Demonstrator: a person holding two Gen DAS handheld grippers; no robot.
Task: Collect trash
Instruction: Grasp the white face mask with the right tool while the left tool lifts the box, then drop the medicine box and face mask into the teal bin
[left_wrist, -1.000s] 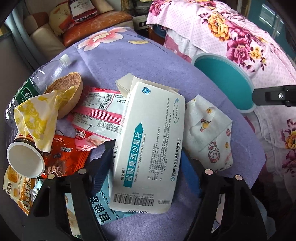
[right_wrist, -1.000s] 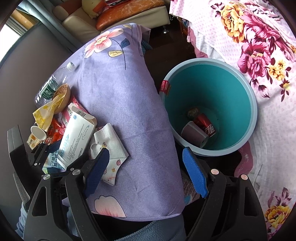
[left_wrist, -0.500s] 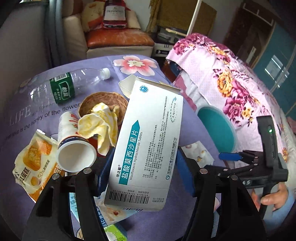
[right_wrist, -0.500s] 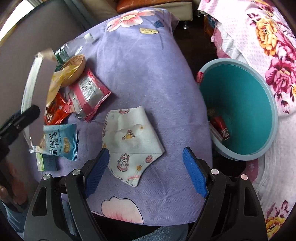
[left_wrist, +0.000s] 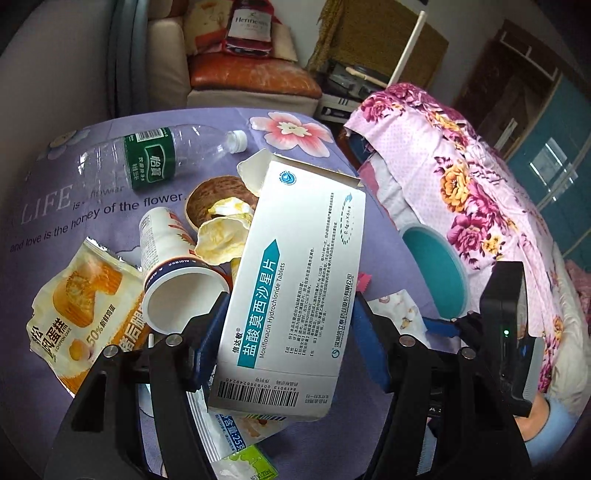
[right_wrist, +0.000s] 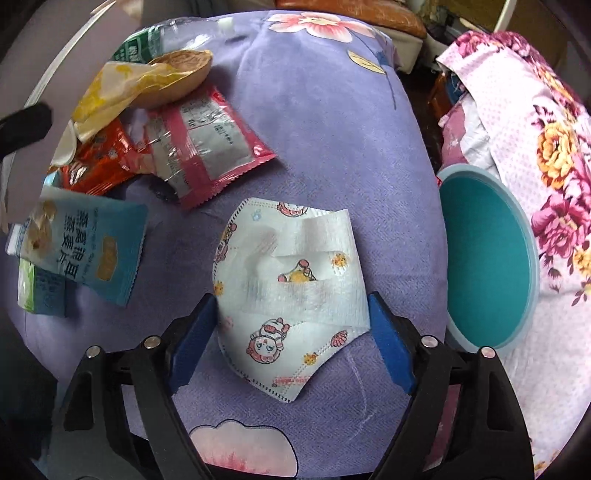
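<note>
My left gripper (left_wrist: 286, 339) is shut on a white and teal medicine box (left_wrist: 295, 288) and holds it above the purple table (left_wrist: 110, 206). My right gripper (right_wrist: 291, 325) is open, its blue pads on either side of a white cartoon-print face mask (right_wrist: 291, 280) lying on the table (right_wrist: 325, 129). The teal trash bin (right_wrist: 487, 258) stands to the right of the table; it also shows in the left wrist view (left_wrist: 436, 273). The right gripper also shows in the left wrist view (left_wrist: 443, 326) at the right.
Trash lies on the table's left side: a plastic bottle (left_wrist: 155, 158), a paper cup (left_wrist: 177, 273), a cake wrapper (left_wrist: 81, 306), a brown bowl with yellow wrapper (right_wrist: 147, 81), a pink packet (right_wrist: 207, 144), a blue packet (right_wrist: 88, 247). A floral-covered bed (right_wrist: 535, 140) stands right of the bin.
My left gripper has lifted the medicine box off the pile and higher above the table. My right gripper has moved from near the bin over to the face mask.
</note>
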